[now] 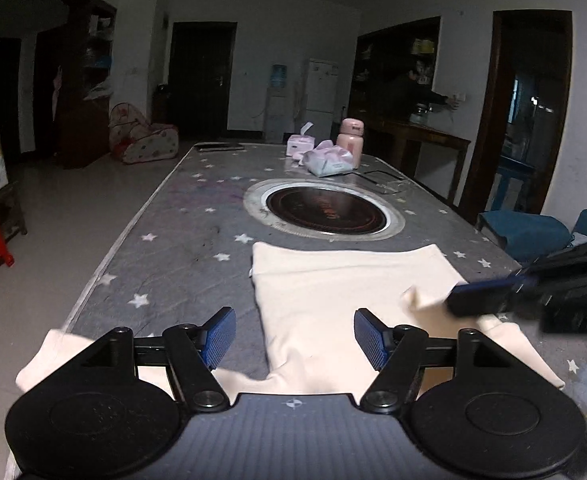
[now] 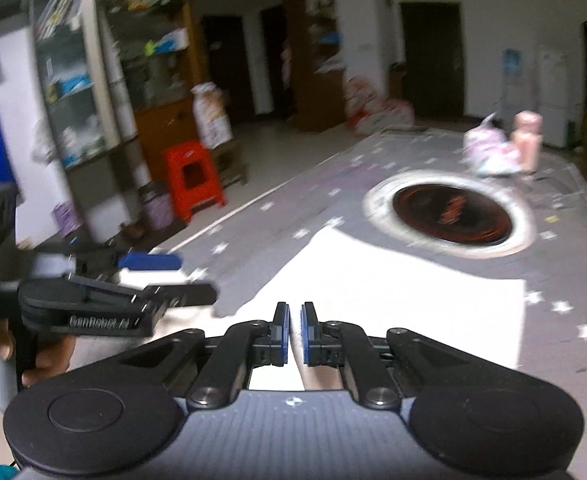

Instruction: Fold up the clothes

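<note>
Cream garment [image 1: 333, 304] lay flat on the star-print tabletop [image 1: 181, 240], mid-lower frame in the left wrist view, its far edge just short of the round burner [image 1: 325, 210]. One sleeve ran lower left under your left claw [image 1: 295, 338], the other lower right.

Your right claw [image 1: 473, 300] came in from the right edge of that view w/ a bit of cream cloth lifted at its tip. In its own view the blue pads [image 2: 282, 334] stood nearly together w/ a pale strip between them, so it looked clenched on the garment, though blur kept that from being certain.

Your left claw was released, jaws wide, hovering low over the near hem w/ nothing between the pads; pointed straight up the tabletop.

Judgement: a sleeve fold looked to be in hand. To do it well you needed the pinch kept near the cloth's edge, the lift low, and the sleeve carried straight across toward frame centre so the body didn't drag or wrinkle. The left claw was placed to pin the body if it crept.

Right claw pose: angled in toward upper left.
</note>
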